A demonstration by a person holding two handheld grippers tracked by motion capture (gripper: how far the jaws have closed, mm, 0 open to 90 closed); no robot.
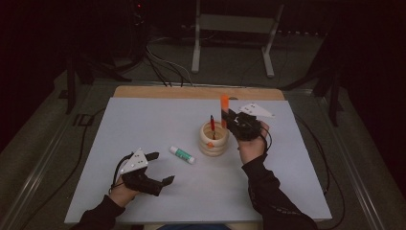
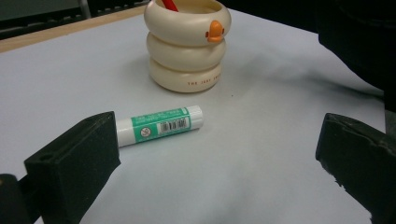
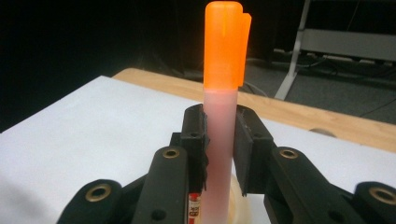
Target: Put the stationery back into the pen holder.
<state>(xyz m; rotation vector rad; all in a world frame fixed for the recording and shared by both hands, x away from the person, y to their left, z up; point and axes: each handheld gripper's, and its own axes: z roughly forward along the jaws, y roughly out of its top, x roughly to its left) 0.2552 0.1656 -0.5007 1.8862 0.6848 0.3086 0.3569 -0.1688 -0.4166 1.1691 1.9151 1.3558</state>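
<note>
Right gripper (image 1: 229, 120) clamped on orange highlighter (image 3: 222, 93), upright just above ringed pen holder (image 1: 214, 140). Light, stiff, smooth-barrelled, likely slippery; best pinched mid-barrel, below cap. Left gripper (image 1: 162, 167) open, near holder.

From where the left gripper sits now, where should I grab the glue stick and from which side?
Take the glue stick at mid-barrel, across its width, coming straight down. It lies flat on the table beside the ringed cup, apart from it, and the open left gripper already faces it.
</note>
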